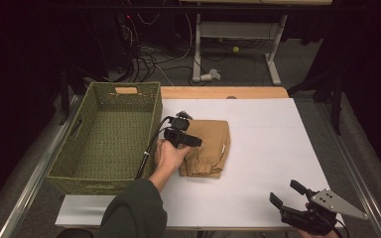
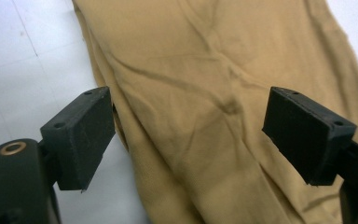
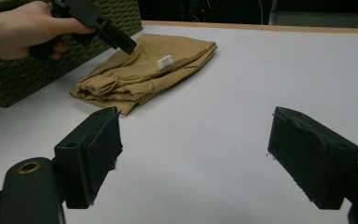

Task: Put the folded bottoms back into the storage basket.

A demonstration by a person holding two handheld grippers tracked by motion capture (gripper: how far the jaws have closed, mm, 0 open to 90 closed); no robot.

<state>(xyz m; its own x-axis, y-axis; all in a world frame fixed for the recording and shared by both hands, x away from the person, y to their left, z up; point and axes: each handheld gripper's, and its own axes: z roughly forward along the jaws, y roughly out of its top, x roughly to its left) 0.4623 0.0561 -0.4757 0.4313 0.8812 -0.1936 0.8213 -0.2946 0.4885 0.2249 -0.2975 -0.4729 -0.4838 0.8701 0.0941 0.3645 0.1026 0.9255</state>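
Observation:
A folded tan garment point(image 1: 208, 148) with a small white label lies on the white table point(image 1: 268, 144), just right of a green woven basket point(image 1: 106, 139). My left gripper point(image 1: 191, 140) hovers over the garment's left part, jaws open. In the left gripper view the tan cloth point(image 2: 214, 93) spans the space between the open jaws of the left gripper point(image 2: 196, 135). My right gripper point(image 1: 287, 194) rests open near the table's front right corner, well away from the garment. The right gripper view shows the garment point(image 3: 144, 70) far ahead and the left hand point(image 3: 23, 28) holding its gripper over it.
The basket point(image 3: 9, 79) is open and stands at the table's left. A wooden strip point(image 1: 223, 92) runs along the table's far edge. Beyond it are a desk frame point(image 1: 238, 39), cables on the floor and a small yellow ball point(image 1: 235, 49).

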